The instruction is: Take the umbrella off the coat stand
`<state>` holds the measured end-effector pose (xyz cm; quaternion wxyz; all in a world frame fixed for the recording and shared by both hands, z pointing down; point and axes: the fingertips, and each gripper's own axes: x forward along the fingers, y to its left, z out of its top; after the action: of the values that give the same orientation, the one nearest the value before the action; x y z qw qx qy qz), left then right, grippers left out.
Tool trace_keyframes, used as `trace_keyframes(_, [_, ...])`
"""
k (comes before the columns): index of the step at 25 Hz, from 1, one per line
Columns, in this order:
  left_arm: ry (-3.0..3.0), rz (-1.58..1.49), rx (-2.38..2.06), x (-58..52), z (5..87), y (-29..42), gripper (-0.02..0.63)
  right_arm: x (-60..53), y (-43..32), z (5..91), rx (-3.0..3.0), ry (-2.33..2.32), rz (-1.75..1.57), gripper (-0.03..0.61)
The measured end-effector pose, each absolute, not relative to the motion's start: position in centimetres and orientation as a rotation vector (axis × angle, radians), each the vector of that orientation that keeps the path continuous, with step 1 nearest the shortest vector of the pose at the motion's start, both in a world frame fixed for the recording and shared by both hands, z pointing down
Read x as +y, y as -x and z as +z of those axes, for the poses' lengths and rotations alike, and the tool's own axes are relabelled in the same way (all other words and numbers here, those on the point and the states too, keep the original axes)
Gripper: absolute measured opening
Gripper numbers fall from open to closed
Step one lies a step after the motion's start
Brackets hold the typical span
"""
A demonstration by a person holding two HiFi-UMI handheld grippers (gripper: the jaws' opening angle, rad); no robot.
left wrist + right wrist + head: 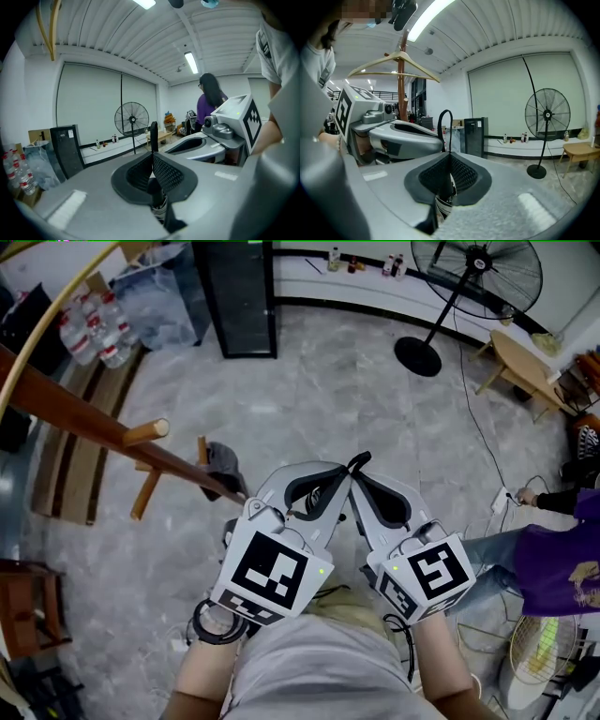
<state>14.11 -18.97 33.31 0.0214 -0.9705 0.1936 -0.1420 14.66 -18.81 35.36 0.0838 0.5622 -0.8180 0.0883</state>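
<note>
Gripper views show the umbrella (443, 203) under shut jaws; head view, its strap (359, 461).

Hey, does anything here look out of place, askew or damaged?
Nothing spilled or broken. The only oddity: the left hand-held gripper and right hand-held gripper, tips together, both pinch what seems one thin black strap.

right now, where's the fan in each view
Head view: fan at the top right, by the far wall.
Left gripper view: fan just left of centre, in the background.
Right gripper view: fan at the right, standing on the floor.
Shared landmark: the black cabinet stands left of the fan in all three views.
</note>
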Motion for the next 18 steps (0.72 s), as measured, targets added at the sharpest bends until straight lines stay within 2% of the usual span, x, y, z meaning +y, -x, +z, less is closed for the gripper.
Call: trace_keyframes(18, [3.030, -0.469, 0.557, -17.5, 34.5, -15.5, 0.021, -17.4, -15.9, 36.6, -2.418, -1.674, 0.307, 0.005])
